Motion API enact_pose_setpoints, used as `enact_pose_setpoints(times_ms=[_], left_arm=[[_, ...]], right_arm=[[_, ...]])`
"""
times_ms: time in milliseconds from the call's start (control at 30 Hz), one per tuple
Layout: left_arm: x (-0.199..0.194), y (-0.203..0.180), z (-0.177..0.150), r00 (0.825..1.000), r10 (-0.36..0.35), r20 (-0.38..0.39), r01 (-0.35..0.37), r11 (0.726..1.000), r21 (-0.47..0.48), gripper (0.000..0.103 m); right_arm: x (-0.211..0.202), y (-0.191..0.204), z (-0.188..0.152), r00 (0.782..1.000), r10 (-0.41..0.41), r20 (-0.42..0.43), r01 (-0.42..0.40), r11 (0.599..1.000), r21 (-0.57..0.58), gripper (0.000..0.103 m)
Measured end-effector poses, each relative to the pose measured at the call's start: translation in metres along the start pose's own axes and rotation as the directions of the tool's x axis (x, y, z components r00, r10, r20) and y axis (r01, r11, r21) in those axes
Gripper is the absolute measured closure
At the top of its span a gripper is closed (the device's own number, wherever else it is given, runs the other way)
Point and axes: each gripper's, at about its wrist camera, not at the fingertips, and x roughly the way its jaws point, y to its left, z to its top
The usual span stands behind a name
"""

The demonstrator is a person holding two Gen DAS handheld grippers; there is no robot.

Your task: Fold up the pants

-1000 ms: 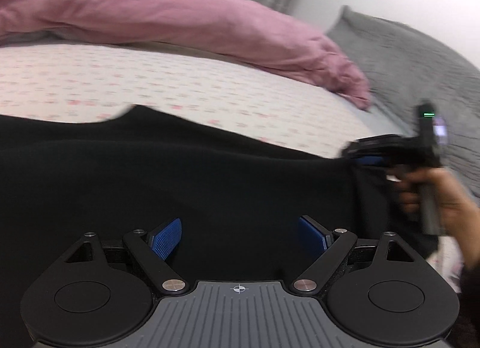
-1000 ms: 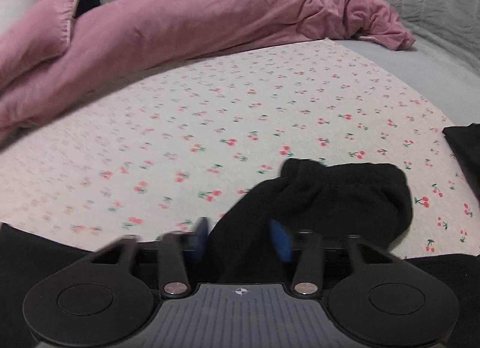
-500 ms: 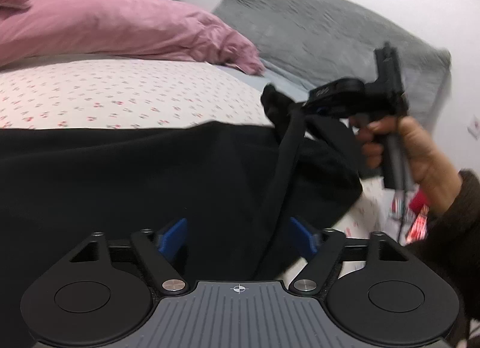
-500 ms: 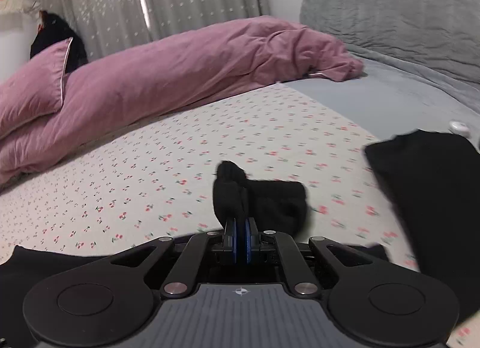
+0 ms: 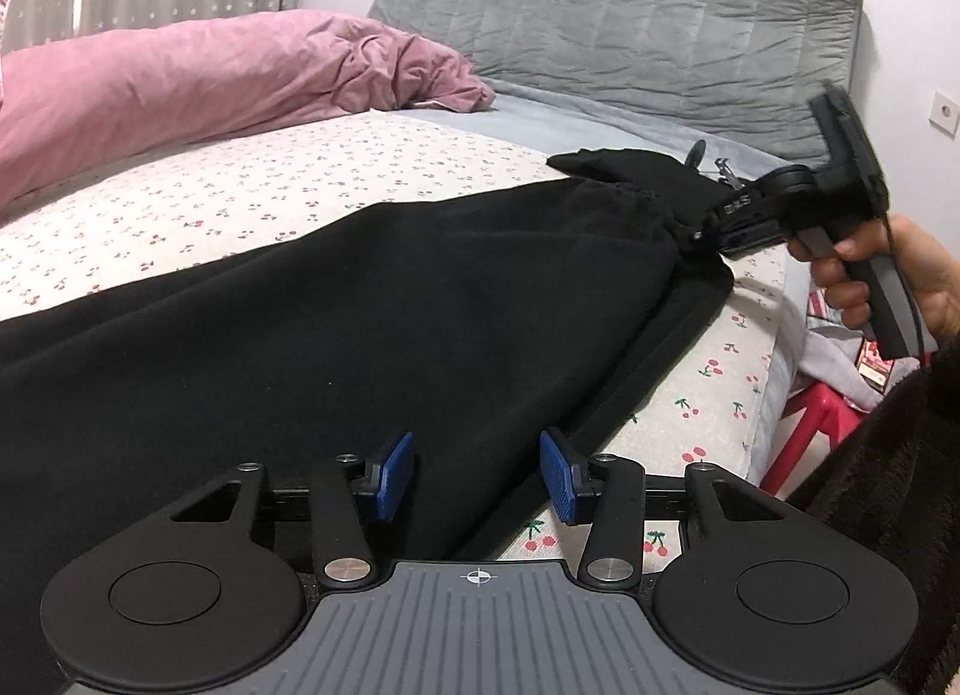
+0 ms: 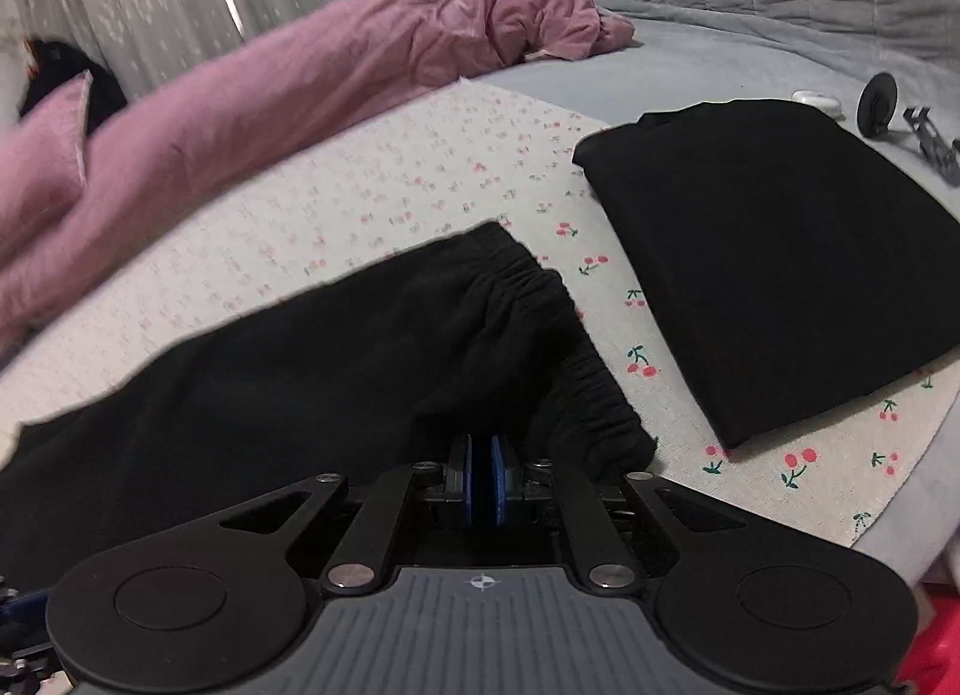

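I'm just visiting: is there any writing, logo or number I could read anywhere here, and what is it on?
White lettering on the right gripper: too small to read.
Print on the red packet beside the bed: blurred, unreadable.
Crosshair sign on the left gripper: a mark only, no words.
Black pants: no label showing.

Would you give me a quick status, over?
Left gripper open, just closing around pants edge. Right gripper pinching cuff, jaws just easing open. Folded black garment beside cuff, apart.
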Motion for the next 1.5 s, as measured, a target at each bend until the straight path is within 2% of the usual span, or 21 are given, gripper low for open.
enact_pose_setpoints(times_ms=[67, 300, 467, 533, 567, 633, 667, 767, 833, 933, 1033, 1133, 1233, 1267, 1300, 1333, 1367, 1400, 1433, 1467, 1500], left_arm=[[0.0, 0.0, 0.0, 1.0, 0.007, 0.003, -0.007, 1.0, -0.001, 0.063], [0.004, -0.007, -0.001, 0.999, 0.043, 0.024, -0.043, 0.999, 0.007, 0.076], [0.004, -0.013, -0.003, 0.997, 0.064, 0.041, -0.065, 0.997, 0.03, 0.086], [0.004, -0.014, -0.003, 0.997, 0.067, 0.046, -0.069, 0.997, 0.039, 0.09], [0.004, -0.014, -0.003, 0.997, 0.067, 0.049, -0.069, 0.997, 0.04, 0.091], [0.004, -0.015, -0.003, 0.995, 0.082, 0.059, -0.084, 0.996, 0.04, 0.094], [0.005, -0.015, -0.002, 0.993, 0.104, 0.057, -0.106, 0.994, 0.035, 0.095], [0.003, -0.013, 0.001, 0.989, 0.134, 0.07, -0.134, 0.991, 0.0, 0.099], [-0.003, -0.015, 0.002, 0.985, 0.142, 0.101, -0.143, 0.99, 0.003, 0.101], [-0.02, -0.013, 0.004, 0.983, 0.105, 0.147, -0.106, 0.994, -0.004, 0.101], [-0.03, -0.011, 0.003, 0.991, 0.036, 0.132, -0.038, 0.999, 0.01, 0.101], [-0.026, -0.012, -0.003, 0.998, 0.001, 0.065, -0.004, 0.999, 0.048, 0.101], [-0.017, -0.014, -0.008, 1.0, -0.004, 0.005, 0.004, 0.997, 0.08, 0.101], [-0.015, -0.014, -0.009, 1.0, -0.008, -0.01, 0.009, 0.996, 0.085, 0.1], [-0.014, -0.013, -0.009, 1.0, -0.011, -0.015, 0.012, 0.996, 0.086, 0.098], [-0.015, -0.011, -0.008, 1.0, -0.016, -0.014, 0.017, 0.997, 0.079, 0.092], [-0.017, -0.008, -0.006, 0.999, -0.033, -0.015, 0.034, 0.997, 0.064, 0.092], [-0.019, -0.006, -0.006, 0.999, -0.046, -0.015, 0.047, 0.998, 0.05, 0.086], [-0.024, -0.004, -0.007, 0.999, -0.053, -0.01, 0.054, 0.998, 0.037, 0.077], [-0.028, -0.002, -0.006, 0.999, -0.055, -0.002, 0.055, 0.998, 0.029, 0.069], [-0.034, 0.001, -0.006, 0.999, -0.052, 0.011, 0.052, 0.998, 0.026, 0.048]], right_arm=[[0.0, -0.009, 0.005, 0.998, 0.057, 0.032, -0.059, 0.997, 0.055, 0.06], [0.01, -0.022, 0.021, 0.983, 0.16, 0.088, -0.174, 0.965, 0.194, 0.055], [0.005, -0.031, 0.022, 0.978, 0.181, 0.108, -0.204, 0.941, 0.269, 0.051], [0.012, -0.028, 0.024, 0.983, 0.158, 0.094, -0.177, 0.947, 0.267, 0.053], [0.016, -0.027, 0.024, 0.986, 0.142, 0.087, -0.16, 0.953, 0.259, 0.057], [0.024, -0.022, 0.026, 0.991, 0.106, 0.079, -0.12, 0.97, 0.212, 0.077], [0.027, -0.016, 0.027, 0.993, 0.077, 0.085, -0.091, 0.981, 0.17, 0.092], [0.02, 0.003, 0.029, 0.989, 0.022, 0.149, -0.028, 0.999, 0.042, 0.095], [0.006, 0.014, 0.032, 0.982, -0.004, 0.188, 0.003, 1.0, 0.006, 0.096], [-0.024, 0.027, 0.024, 0.974, -0.061, 0.219, 0.077, 0.995, -0.064, 0.096], [-0.035, 0.029, 0.013, 0.973, -0.147, 0.178, 0.17, 0.978, -0.12, 0.096], [-0.03, 0.017, -0.001, 0.978, -0.185, 0.1, 0.194, 0.977, -0.088, 0.096], [-0.014, 0.003, -0.008, 0.978, -0.21, 0.01, 0.21, 0.976, -0.062, 0.097], [-0.012, 0.001, -0.008, 0.978, -0.209, 0.003, 0.209, 0.976, -0.058, 0.099], [-0.014, 0.0, -0.006, 0.978, -0.207, -0.001, 0.207, 0.977, -0.053, 0.097], [-0.015, 0.0, -0.005, 0.979, -0.202, -0.004, 0.202, 0.978, -0.047, 0.093], [-0.017, -0.001, -0.003, 0.98, -0.2, -0.004, 0.2, 0.979, -0.032, 0.076], [-0.02, -0.003, -0.003, 0.975, -0.222, -0.001, 0.222, 0.975, -0.016, 0.06], [-0.026, -0.004, -0.004, 0.969, -0.247, 0.016, 0.248, 0.969, -0.012, 0.039], [-0.03, -0.002, -0.004, 0.965, -0.261, 0.036, 0.261, 0.965, -0.02, 0.037], [-0.036, -0.001, -0.002, 0.964, -0.261, 0.057, 0.263, 0.964, -0.036, 0.038]])
